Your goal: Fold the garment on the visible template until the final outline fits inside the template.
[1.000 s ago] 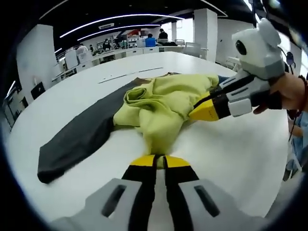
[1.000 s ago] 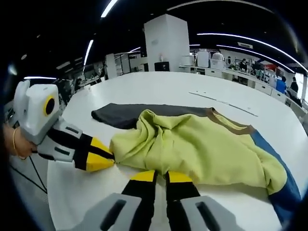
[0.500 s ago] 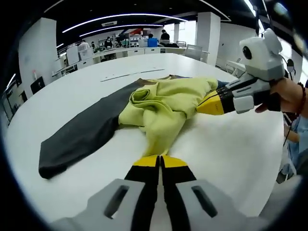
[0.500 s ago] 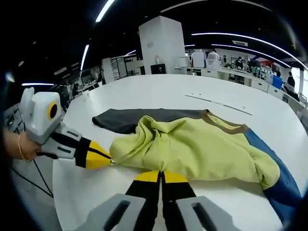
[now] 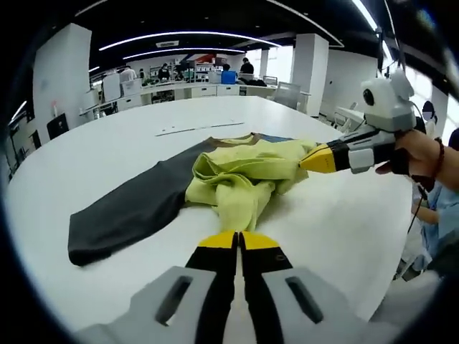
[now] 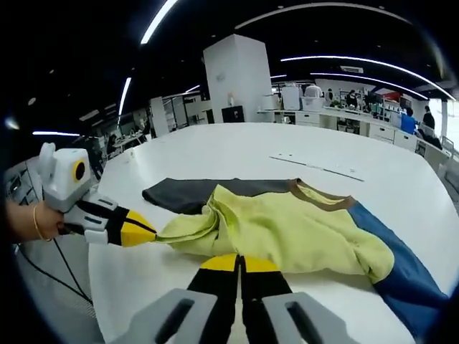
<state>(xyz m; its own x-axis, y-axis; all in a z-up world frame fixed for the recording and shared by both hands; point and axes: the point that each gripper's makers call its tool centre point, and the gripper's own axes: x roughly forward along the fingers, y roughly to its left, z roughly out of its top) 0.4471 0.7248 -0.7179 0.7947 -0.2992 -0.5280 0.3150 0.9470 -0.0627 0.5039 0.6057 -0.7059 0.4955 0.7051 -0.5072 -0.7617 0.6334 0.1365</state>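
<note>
Left gripper view shows one garment (image 5: 237, 175) on the white counter (image 5: 344, 222), yellow-green body bunched over a dark sleeve. Both grippers have drawn back this last second, stretching the cloth out. Left gripper (image 5: 238, 240) and right gripper (image 6: 240, 264) each pinch a yellow edge, fingers closed. Folding looks barely begun.

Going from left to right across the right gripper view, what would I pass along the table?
Hand holding the other tool → that tool's yellow-tipped end → dark grey sleeve → yellow-green body of the garment → blue sleeve.
</note>
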